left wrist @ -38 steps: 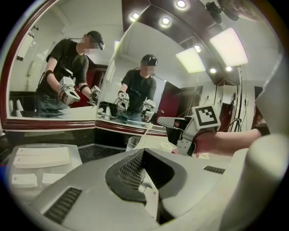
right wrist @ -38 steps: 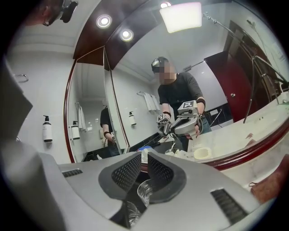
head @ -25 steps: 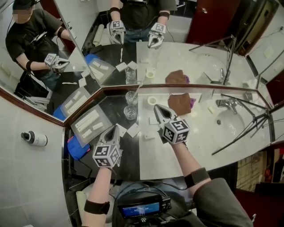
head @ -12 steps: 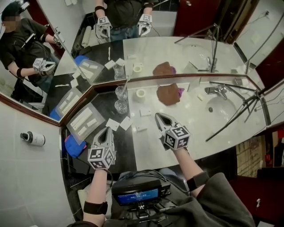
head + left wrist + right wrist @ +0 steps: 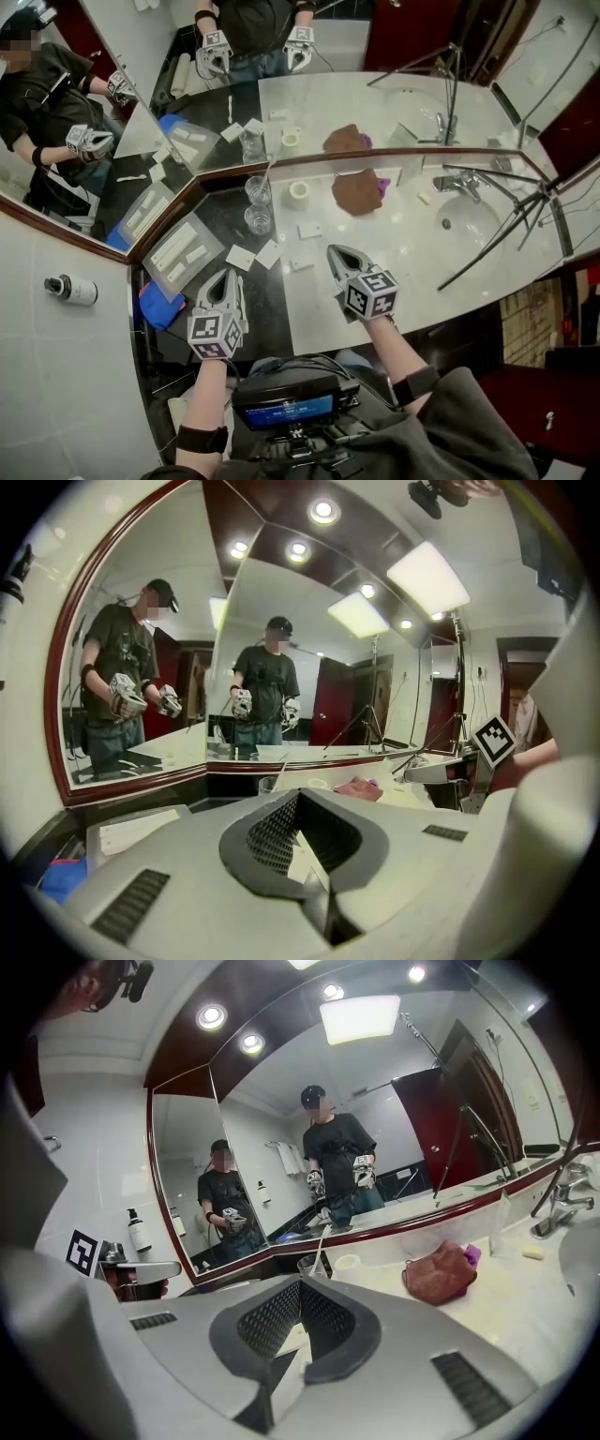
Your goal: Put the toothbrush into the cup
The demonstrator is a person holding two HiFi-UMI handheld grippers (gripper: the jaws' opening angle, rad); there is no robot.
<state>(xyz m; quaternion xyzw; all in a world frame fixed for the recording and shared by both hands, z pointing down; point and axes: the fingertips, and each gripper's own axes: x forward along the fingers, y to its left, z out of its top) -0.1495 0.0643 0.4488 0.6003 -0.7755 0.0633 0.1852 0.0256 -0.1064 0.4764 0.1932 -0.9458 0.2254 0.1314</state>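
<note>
left gripper (image 5: 299, 797): jaws pressing together, gripping nothing | cup (image 5: 267, 785): standing at countertop's back edge | toothbrush (image 5: 281, 769): leaning inside cup

A white-and-black stone vanity counter (image 5: 412, 253) bears clear glass cups (image 5: 257, 220), a crumpled brown cloth (image 5: 356, 193), a white tape roll (image 5: 299, 192) and flat white packets (image 5: 269, 254)

The table (image 5: 412, 253) carries two glass cups (image 5: 258, 191), one toothbrush (image 5: 322, 1238), one white roll (image 5: 299, 192), one brown cloth (image 5: 357, 194), four small white packets (image 5: 239, 258) and one clear tray (image 5: 183, 255).
</note>
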